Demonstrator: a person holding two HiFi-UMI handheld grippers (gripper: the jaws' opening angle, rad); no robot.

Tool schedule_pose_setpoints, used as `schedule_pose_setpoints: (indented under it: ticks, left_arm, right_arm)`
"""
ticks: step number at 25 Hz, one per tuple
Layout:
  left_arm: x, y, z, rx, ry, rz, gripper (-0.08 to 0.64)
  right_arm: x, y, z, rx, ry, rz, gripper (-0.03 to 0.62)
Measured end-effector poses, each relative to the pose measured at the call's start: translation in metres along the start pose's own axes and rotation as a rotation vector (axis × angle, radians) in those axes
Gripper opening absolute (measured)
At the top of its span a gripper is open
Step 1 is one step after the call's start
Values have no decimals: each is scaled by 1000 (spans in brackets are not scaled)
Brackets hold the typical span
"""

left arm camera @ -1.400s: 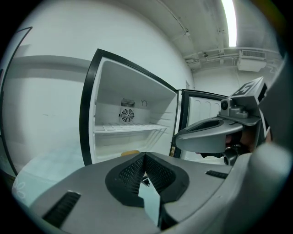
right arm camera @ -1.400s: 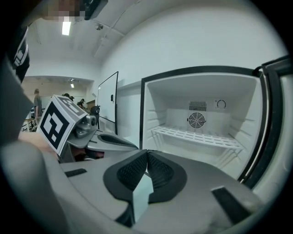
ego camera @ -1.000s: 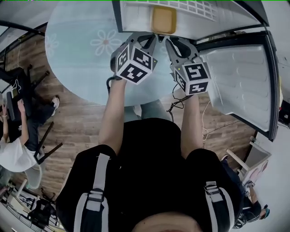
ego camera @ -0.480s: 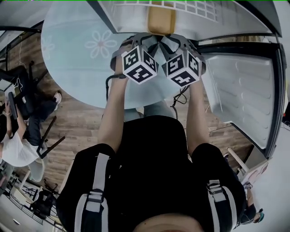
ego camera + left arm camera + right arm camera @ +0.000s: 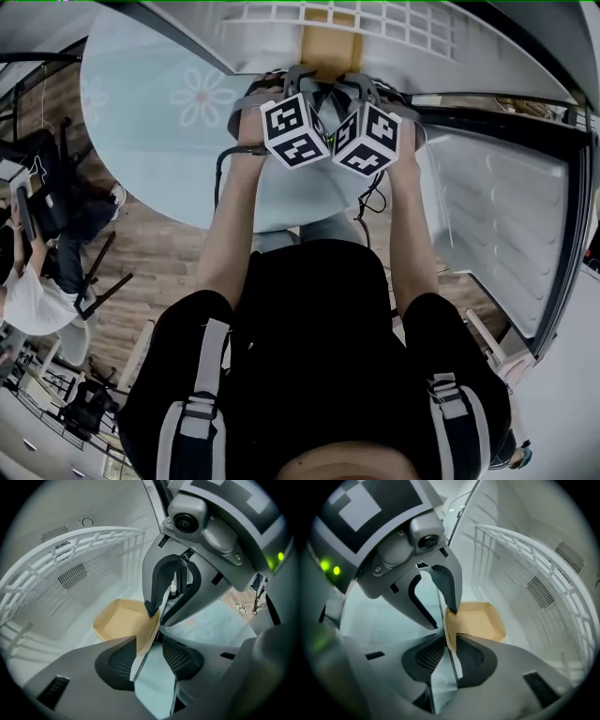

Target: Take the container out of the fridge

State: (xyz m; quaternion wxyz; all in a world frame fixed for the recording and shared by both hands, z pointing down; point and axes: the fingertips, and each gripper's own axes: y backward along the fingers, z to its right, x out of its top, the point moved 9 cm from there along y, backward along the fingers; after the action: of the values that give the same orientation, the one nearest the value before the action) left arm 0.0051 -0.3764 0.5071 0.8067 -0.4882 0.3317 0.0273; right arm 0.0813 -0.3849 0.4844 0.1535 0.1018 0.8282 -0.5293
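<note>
A shallow tan container [image 5: 330, 47] sits on the fridge's glass shelf, under a white wire rack [image 5: 375, 19]. Both grippers reach in side by side at its near rim. My left gripper [image 5: 150, 653] is opening. The container's [image 5: 119, 620] corner lies against one pad, and the other pad stands clear of it. My right gripper [image 5: 451, 651] is closing, and its pads pinch the container's [image 5: 480, 618] near wall. In the head view the left gripper [image 5: 302, 75] and right gripper [image 5: 352, 80] almost touch, their marker cubes side by side.
The fridge door [image 5: 506, 216] hangs open on the right. A round pale-blue table with flower prints [image 5: 169, 112] stands left of the fridge. A seated person [image 5: 28, 291] and chairs are at the far left on the wood floor.
Both grippers have moved forward into the fridge up to the container, and their marker cubes have drawn close together.
</note>
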Motion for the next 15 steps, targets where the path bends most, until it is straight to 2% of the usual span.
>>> schedule_pose_setpoints:
  ticks: [5,8,15]
  left_arm:
    - [-1,-10,-4,10,0,-16,187]
    - [-4,-13,-4,17,-18,-30,144]
    - [-7,-12,7,4,-49,-38,101]
  right_arm:
    - [-2,-16,1,32,58,-23,77]
    - [-1,-20,-1,35,81,-21,51]
    - [-1,-16,-11,38,96,-21,40]
